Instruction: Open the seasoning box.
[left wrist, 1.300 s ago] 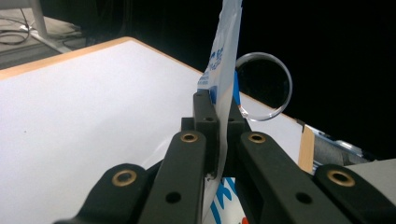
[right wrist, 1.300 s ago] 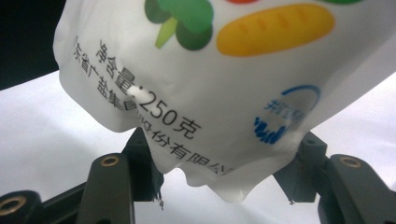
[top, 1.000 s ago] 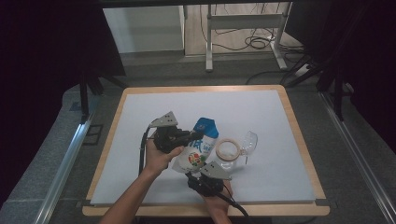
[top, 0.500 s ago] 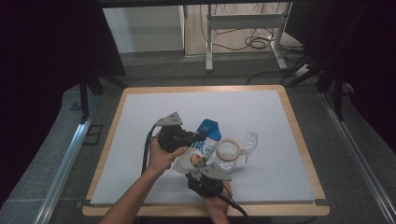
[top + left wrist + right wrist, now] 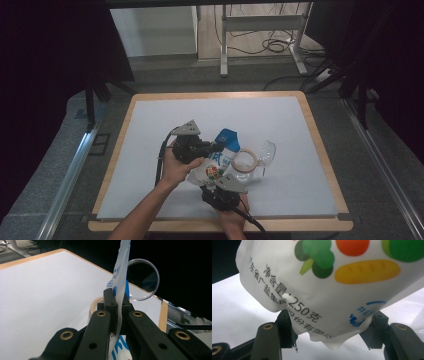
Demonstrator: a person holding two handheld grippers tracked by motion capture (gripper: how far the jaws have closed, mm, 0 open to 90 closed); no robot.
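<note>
The left gripper point(image 5: 116, 315) is clenched on the pouch point(image 5: 216, 162) edge; the right gripper point(image 5: 329, 337) cups its bottom — grip unclear. The pouch could slip onto the tape roll point(image 5: 244, 161) just beyond — only a thin film edge is pinched.

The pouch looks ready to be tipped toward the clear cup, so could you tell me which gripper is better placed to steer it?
Probably the left gripper: it is shut on the pouch edge beside the clear cup. The right gripper straddles the pouch's bottom, its jaws apart, better suited to support.

1 pouch point(image 5: 216, 162), 1 tape roll point(image 5: 244, 161), 1 clear lid point(image 5: 266, 151), 2 grippers.
</note>
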